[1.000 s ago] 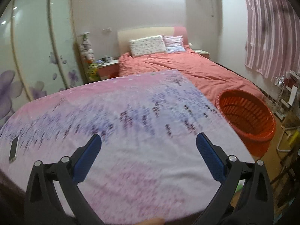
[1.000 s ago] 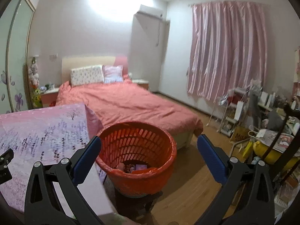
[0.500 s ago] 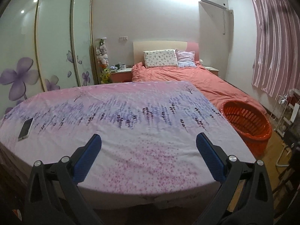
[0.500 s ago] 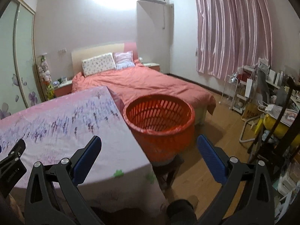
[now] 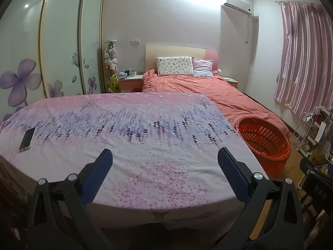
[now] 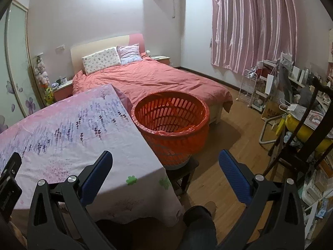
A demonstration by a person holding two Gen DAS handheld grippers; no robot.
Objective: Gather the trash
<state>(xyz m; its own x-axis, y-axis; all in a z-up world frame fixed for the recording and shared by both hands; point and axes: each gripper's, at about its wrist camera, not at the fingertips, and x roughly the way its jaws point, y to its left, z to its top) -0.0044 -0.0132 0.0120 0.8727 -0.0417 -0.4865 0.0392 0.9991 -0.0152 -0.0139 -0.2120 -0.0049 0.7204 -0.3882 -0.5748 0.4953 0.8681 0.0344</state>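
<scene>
Readable text is scarce. Right wrist view: brown cardboard box on the floor under the white wire rack by the curtain shows dark letters, "MU" legible, the rest cut off. Left wrist view: black device at right edge carries faint pale lettering, too blurred to read. Nothing else legible.

Basket right of table

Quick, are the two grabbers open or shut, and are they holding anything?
Left gripper: open, fingers wide apart, holding nothing.
Right gripper: open, fingers wide apart, holding nothing.
</scene>
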